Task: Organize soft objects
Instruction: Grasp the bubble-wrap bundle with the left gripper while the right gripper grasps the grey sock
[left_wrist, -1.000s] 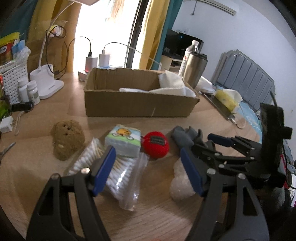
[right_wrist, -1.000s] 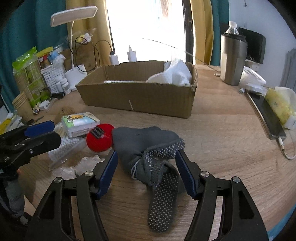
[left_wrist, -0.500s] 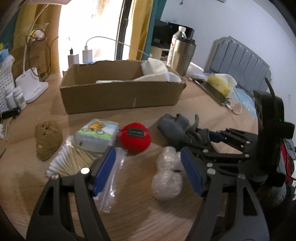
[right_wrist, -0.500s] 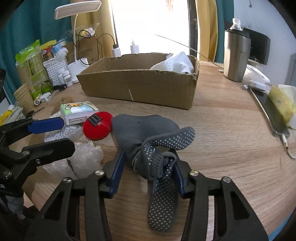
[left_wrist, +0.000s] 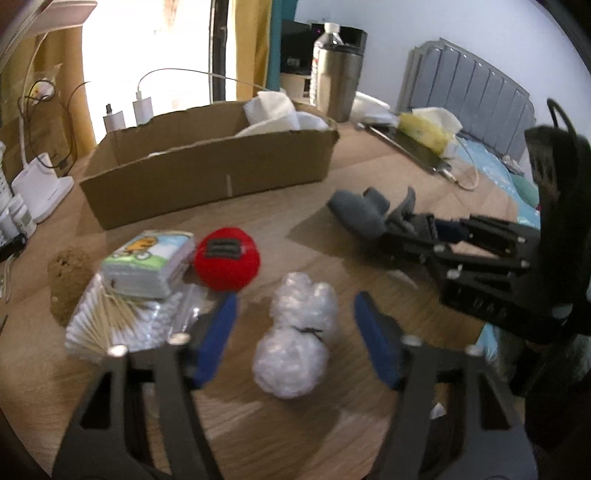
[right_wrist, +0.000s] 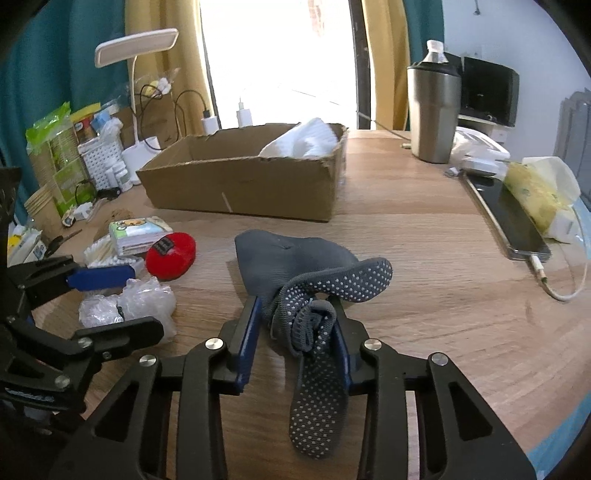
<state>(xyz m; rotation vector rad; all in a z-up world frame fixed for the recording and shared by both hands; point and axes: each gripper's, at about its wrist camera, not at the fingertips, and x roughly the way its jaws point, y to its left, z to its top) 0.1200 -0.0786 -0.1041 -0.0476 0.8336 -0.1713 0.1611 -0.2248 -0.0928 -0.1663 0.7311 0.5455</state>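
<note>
A clear crumpled plastic bundle (left_wrist: 295, 332) lies on the wooden table between the blue pads of my left gripper (left_wrist: 297, 339). Its jaws are closing, with gaps still showing on both sides of the bundle. My right gripper (right_wrist: 295, 325) is closing on a pair of grey dotted-sole socks (right_wrist: 295, 258), and both pads press the bunched fabric. In the left wrist view the right gripper (left_wrist: 417, 225) holds the socks (left_wrist: 354, 214) at the right. A red soft ball (left_wrist: 227, 258), a tissue pack (left_wrist: 147, 262) and a brown sponge (left_wrist: 68, 280) lie to the left.
An open cardboard box (right_wrist: 240, 188) with white cloth (right_wrist: 303, 142) inside stands behind the objects. A bag of cotton swabs (left_wrist: 110, 321) lies under the tissue pack. A steel tumbler (right_wrist: 434, 110), a phone (right_wrist: 513, 221) and a yellow tissue packet (right_wrist: 535, 192) sit on the right.
My left gripper has shifted right from over the cotton swabs to straddle the plastic bundle, and its jaws have narrowed. The right gripper's jaws have closed in onto the grey socks.
</note>
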